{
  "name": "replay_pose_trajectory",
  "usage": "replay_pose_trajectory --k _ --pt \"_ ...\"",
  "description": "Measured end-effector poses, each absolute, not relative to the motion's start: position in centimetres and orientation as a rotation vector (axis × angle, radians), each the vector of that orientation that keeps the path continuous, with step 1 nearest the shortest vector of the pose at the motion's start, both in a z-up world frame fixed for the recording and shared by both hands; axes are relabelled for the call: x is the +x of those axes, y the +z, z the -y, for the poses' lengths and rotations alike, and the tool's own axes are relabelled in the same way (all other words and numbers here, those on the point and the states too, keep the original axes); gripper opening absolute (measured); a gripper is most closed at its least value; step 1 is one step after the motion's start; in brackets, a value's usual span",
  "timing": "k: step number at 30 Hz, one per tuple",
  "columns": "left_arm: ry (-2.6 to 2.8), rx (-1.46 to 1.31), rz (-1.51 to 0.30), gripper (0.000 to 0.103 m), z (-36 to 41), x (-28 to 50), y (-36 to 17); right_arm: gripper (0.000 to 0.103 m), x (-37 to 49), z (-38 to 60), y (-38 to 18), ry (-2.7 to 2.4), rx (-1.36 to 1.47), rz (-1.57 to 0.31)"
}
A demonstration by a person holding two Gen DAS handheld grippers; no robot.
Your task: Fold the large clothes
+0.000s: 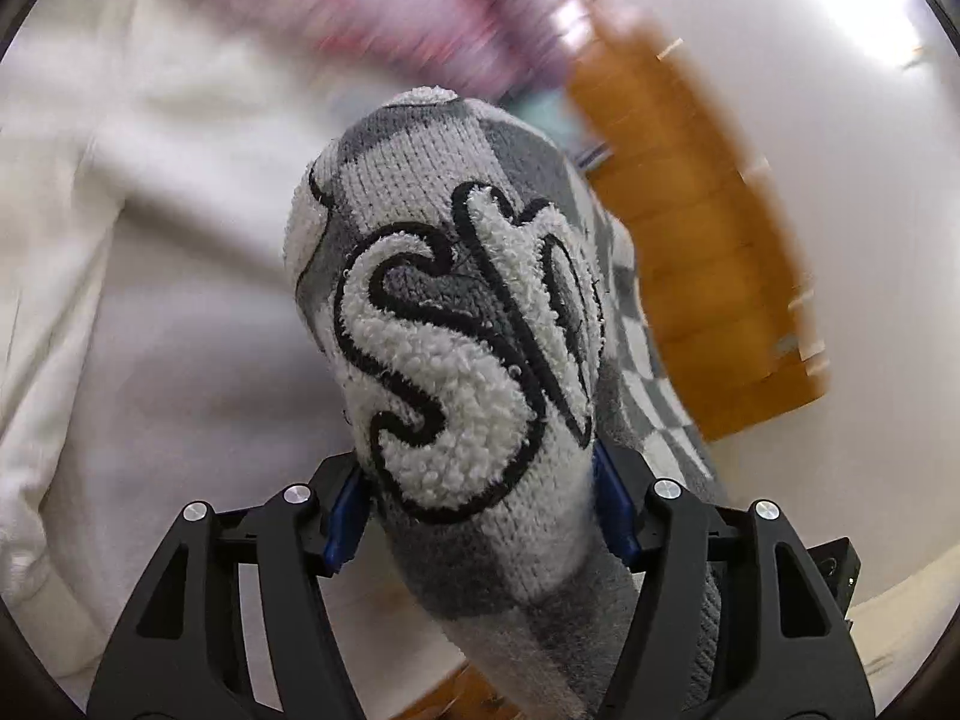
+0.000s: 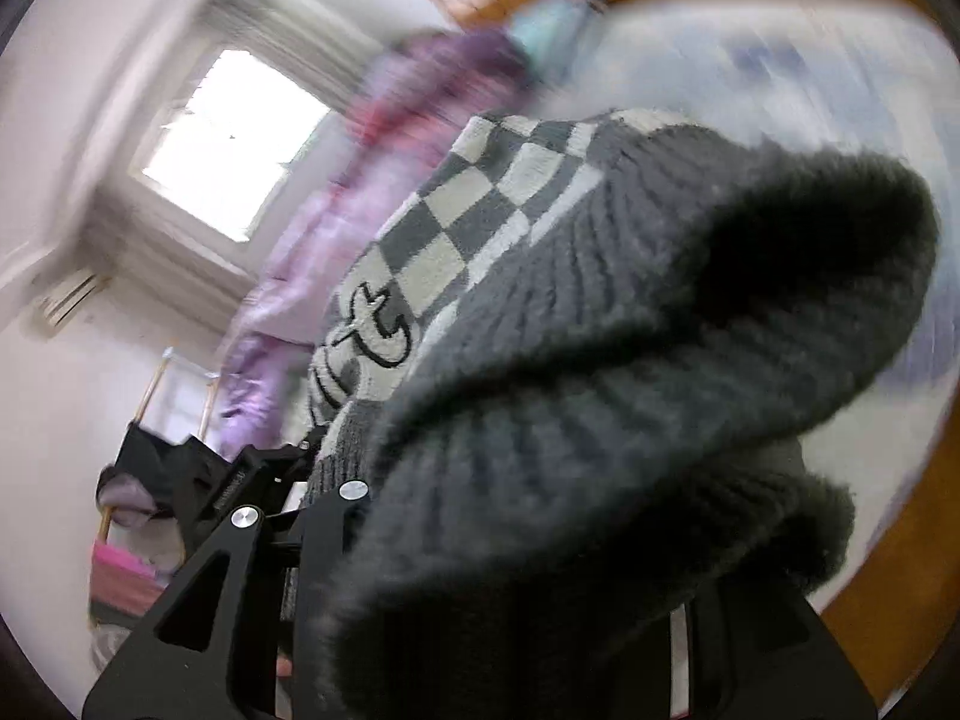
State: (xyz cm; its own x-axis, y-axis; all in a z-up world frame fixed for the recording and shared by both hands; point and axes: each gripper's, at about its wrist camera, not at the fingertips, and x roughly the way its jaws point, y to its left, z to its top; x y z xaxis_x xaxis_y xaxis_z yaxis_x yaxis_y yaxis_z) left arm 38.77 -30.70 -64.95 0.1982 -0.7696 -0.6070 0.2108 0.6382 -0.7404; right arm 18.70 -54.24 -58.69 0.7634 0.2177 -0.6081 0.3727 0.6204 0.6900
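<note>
While the left hand-held gripper (image 1: pixel 480 516) clamped a thick bunch of the checked sweater (image 1: pixel 456 324) above the white bed (image 1: pixel 150 300), even tension would have kept the fold square. In the right view, the right hand-held gripper (image 2: pixel 510 588) pinched its grey ribbed hem (image 2: pixel 630 390); fingertips were buried, surroundings blurred.

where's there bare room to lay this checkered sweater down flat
From the left wrist view, bare white surface lies right of the wooden board. The left side is crowded by a white garment, and pink-purple fabric fills the top. The checkered sweater bunches between the left gripper fingers. The right wrist view is too blocked to judge.
</note>
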Motion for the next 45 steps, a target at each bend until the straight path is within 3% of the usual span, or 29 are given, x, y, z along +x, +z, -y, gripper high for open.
replay_pose_trajectory --k 2,5,6,8,16,20,33,38,45 --pt "-0.654 -0.447 -1.300 0.067 31.1 38.6 -69.2 0.034 18.3 53.7 -66.0 -0.169 1.063 -0.866" --pt "-0.654 -0.324 -1.318 0.076 30.3 37.1 -70.7 0.041 16.5 51.0 -70.2 -0.213 1.094 -0.915" --pt "-0.646 -0.297 -1.307 0.077 29.9 36.7 -70.8 0.044 16.1 50.7 -70.8 -0.217 1.123 -0.908" --pt "-0.625 -0.227 -1.290 0.078 29.1 36.0 -70.6 0.063 15.2 50.2 -71.8 -0.262 1.159 -0.943" --pt "-0.528 -0.090 -1.228 0.080 25.0 33.9 -66.5 0.064 13.0 46.4 -69.1 -0.373 0.942 -1.126" --pt "-0.519 -0.032 -1.159 0.080 21.8 31.5 -61.9 0.064 12.9 43.0 -64.7 -0.352 0.783 -1.150" --pt "-0.485 -0.075 -0.901 0.089 9.6 21.6 -43.3 0.065 10.7 26.1 -42.5 -0.152 0.480 -0.872" --pt "-0.460 -0.050 -0.753 0.090 4.9 17.0 -36.1 0.070 7.7 19.9 -34.9 -0.136 0.355 -0.795" --pt "-0.343 -0.055 -0.719 0.093 0.4 11.3 -32.7 0.078 4.1 16.6 -29.5 -0.114 0.216 -0.745"
